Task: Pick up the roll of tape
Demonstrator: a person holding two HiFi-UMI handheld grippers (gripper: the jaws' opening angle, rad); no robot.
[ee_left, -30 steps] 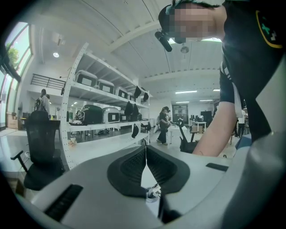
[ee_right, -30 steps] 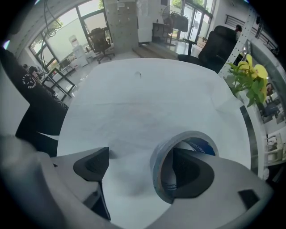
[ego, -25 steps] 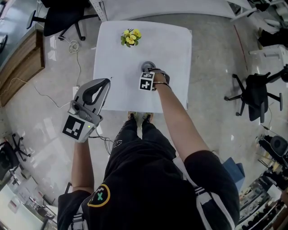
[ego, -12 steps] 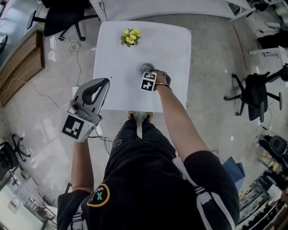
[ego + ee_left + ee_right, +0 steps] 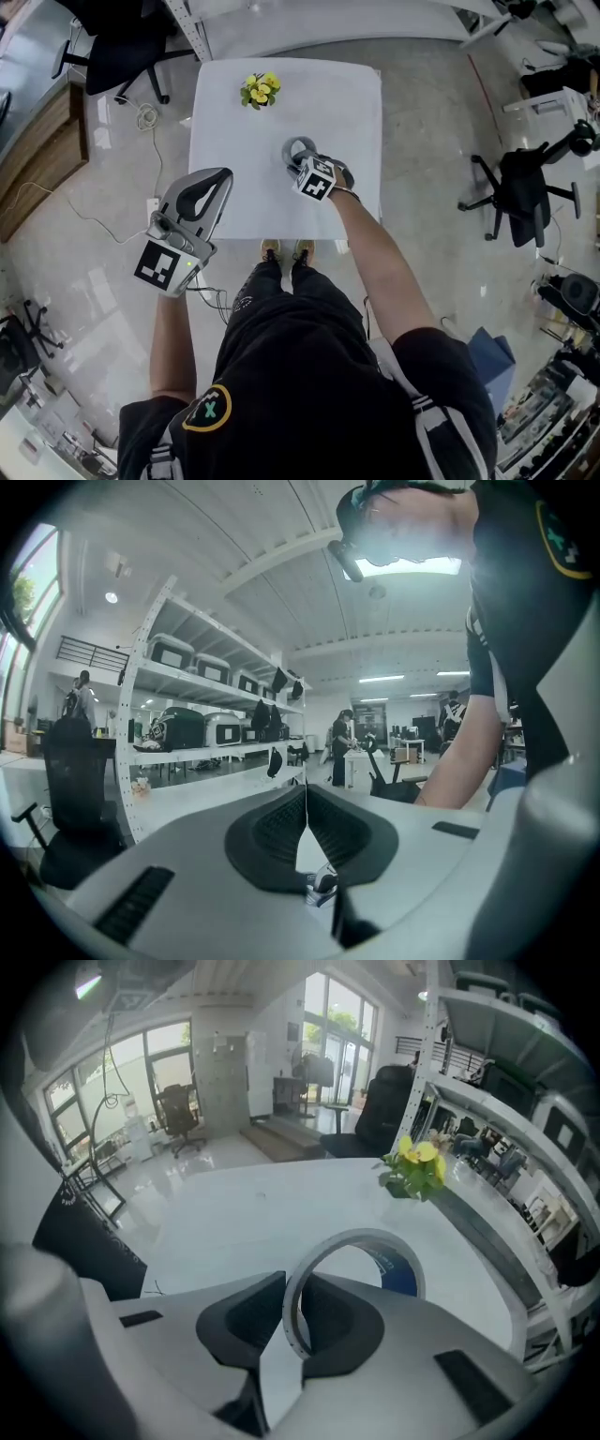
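Writing: no word or brand can be read in any view.
Tape label: a blue label [image 5: 398, 1275] sits inside the tape [image 5: 358, 1237]; its print is too small to read.
Shirt: a round logo [image 5: 206, 409] with a yellow ring and a green cross-shaped mark.
Markers: the left cube [image 5: 157, 265] and the right cube [image 5: 316, 179] bear black-and-white square patterns, with no letters.
Right claw: the right claw [image 5: 292, 1309] has just been closing its jaws, and its 2 dark pads now pinch the tape's thin wall. The rest of the ring stands out ahead of them.
Tape place: in the right claw, over the middle of the surface [image 5: 234, 122]. Whether it touches the surface cannot be told.
Left claw: the left claw [image 5: 306, 799] has its jaws together with nothing between them. It is held just off the near left corner of the surface, above the floor [image 5: 103, 262].
Surface: white and square with rounded corners. 1 bunch of yellow flowers [image 5: 259, 90] stands near the far edge, left of middle and well apart from the tape.
Room: glossy grey floor with a thin cable [image 5: 94, 202] at the left. 1 black chair [image 5: 520, 192] stands at the right, another at the far left.
Left gripper view: a white rack [image 5: 187, 682] holds dark cases.
Right gripper view: tall windows [image 5: 328, 1026] fill the far wall.
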